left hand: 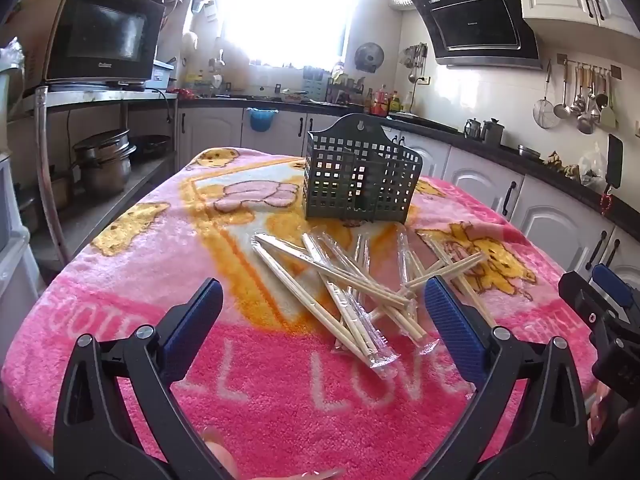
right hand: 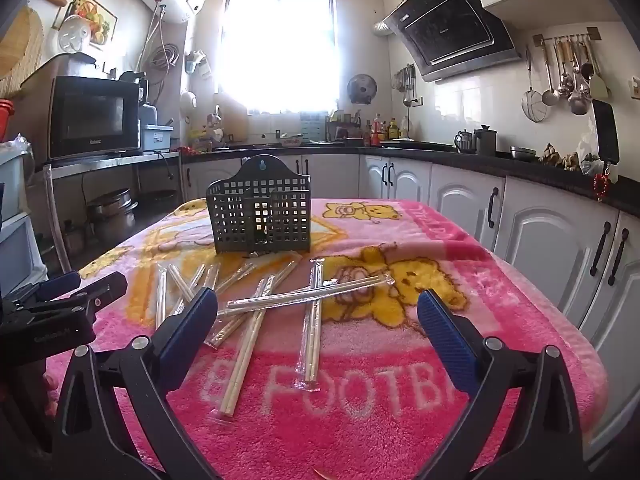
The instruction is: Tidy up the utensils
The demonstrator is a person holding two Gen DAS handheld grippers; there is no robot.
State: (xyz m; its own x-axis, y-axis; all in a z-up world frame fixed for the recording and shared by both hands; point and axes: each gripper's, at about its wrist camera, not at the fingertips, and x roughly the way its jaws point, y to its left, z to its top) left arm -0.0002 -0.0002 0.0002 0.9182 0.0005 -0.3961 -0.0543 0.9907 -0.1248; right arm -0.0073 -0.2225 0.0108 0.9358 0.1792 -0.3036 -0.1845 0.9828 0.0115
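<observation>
Several pairs of wooden chopsticks in clear wrappers [left hand: 352, 292] lie in a loose crossed pile on the pink blanket; they also show in the right wrist view [right hand: 276, 300]. A dark perforated utensil holder [left hand: 360, 174] stands upright behind the pile, also in the right wrist view [right hand: 262, 212]. My left gripper [left hand: 324, 300] is open and empty, hovering just in front of the pile. My right gripper [right hand: 318, 308] is open and empty, above the near end of the pile. The right gripper shows at the right edge of the left wrist view [left hand: 600, 300], and the left gripper at the left edge of the right wrist view [right hand: 68, 300].
The table is covered by a pink cartoon blanket [left hand: 280, 400]. White cabinets with a black counter [right hand: 520, 216] run along the right. A metal rack with a microwave [left hand: 104, 36] and pots [left hand: 104, 160] stands at the left.
</observation>
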